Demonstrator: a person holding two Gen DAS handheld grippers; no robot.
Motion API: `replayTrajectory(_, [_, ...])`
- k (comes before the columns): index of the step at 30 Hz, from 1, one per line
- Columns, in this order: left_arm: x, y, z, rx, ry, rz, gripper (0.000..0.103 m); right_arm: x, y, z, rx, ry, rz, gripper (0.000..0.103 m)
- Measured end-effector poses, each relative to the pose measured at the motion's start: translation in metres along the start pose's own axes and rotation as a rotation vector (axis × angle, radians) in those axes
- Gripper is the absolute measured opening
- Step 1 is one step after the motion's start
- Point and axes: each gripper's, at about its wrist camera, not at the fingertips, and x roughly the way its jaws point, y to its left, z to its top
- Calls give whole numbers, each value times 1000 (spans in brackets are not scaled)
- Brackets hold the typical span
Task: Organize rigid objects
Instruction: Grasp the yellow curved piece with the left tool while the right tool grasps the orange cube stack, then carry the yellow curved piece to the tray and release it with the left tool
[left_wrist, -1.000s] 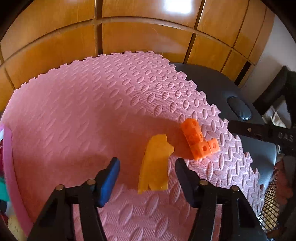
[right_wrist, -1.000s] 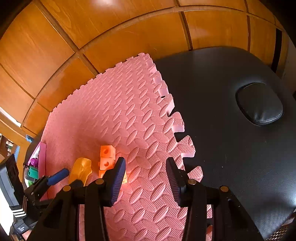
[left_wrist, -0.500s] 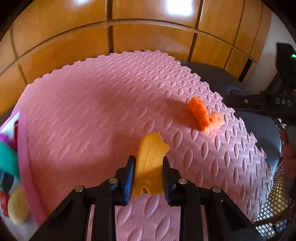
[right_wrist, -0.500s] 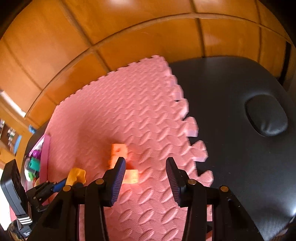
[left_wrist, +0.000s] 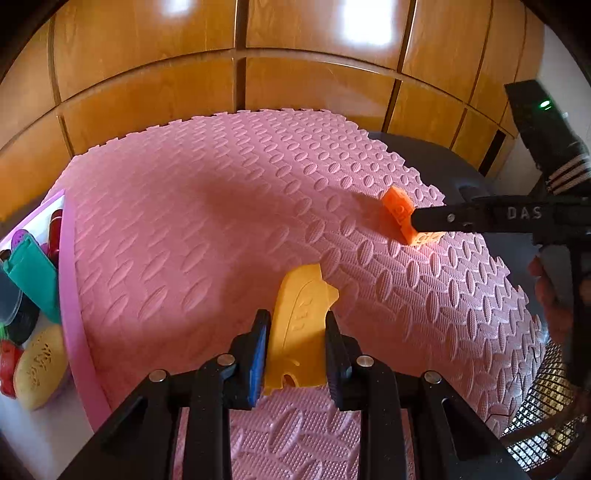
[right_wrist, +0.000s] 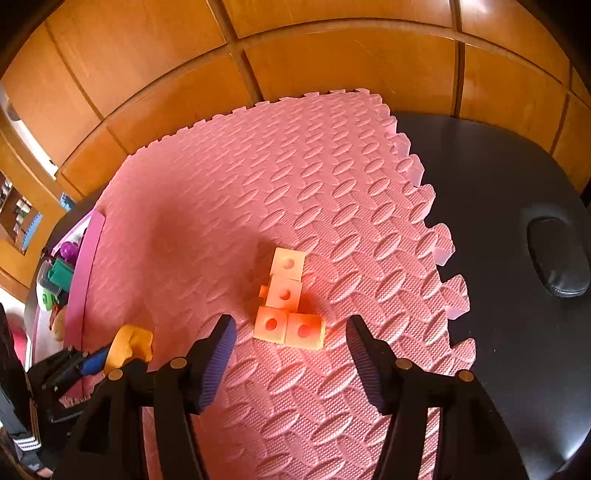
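My left gripper (left_wrist: 295, 343) is shut on a flat yellow plastic piece (left_wrist: 301, 325) and holds it just above the pink foam mat (left_wrist: 192, 229). The piece also shows in the right wrist view (right_wrist: 129, 347). An orange L-shaped block of joined cubes (right_wrist: 286, 306) lies on the mat. My right gripper (right_wrist: 290, 354) is open, its fingers on either side just short of the block. In the left wrist view the block (left_wrist: 400, 214) is partly hidden by a right finger (left_wrist: 454, 219).
A pink-rimmed tray (left_wrist: 68, 295) at the mat's left edge holds several toys, among them a teal piece (left_wrist: 33, 277) and a yellow oval (left_wrist: 40, 365). A black padded table (right_wrist: 517, 258) lies right of the mat. Wooden panels (left_wrist: 295, 85) stand behind.
My left gripper closed on the yellow piece and lifted it slightly. My right gripper moved left and forward until the orange block sits between its open fingers.
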Motion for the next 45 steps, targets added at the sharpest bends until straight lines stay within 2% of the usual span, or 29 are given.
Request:
replayTrajectory(3, [-1,1,0,-12,-6,-1,28,10,6,2,-27,20,-45,69])
replayTrajectory(5, [-1,0,-1,-11,-14,2,28,16,13,2,-81,26,-106,47])
replayTrajectory(6, [-1,-1,-2,-8,-21,6,28,18,17,1,-110,15,-158,39])
replayTrajectory(9, [-2,-3,-3,-3,-31,15,28,22,22,0,-134,4,-193,39])
replayTrajectory(12, [-1,-5,-4,9,-38,27,28,23,17,2,-100,5,-174,41])
replayTrajectory(16, [-1,-7,-5,30,-46,42,28,23,20,-1,-121,-23,-184,43])
replayTrajectory(25, [-5,-4,-6,4,-38,60,27,20,32,-6,-214,-47,-210,39])
replayTrajectory(35, [-45,-2,-1,-17,-118,49,28,21,35,-8,-266,-76,-233,39])
replayTrajectory(45, [-69,8,-2,-59,-143,44,28,21,38,-10,-299,-89,-259,39])
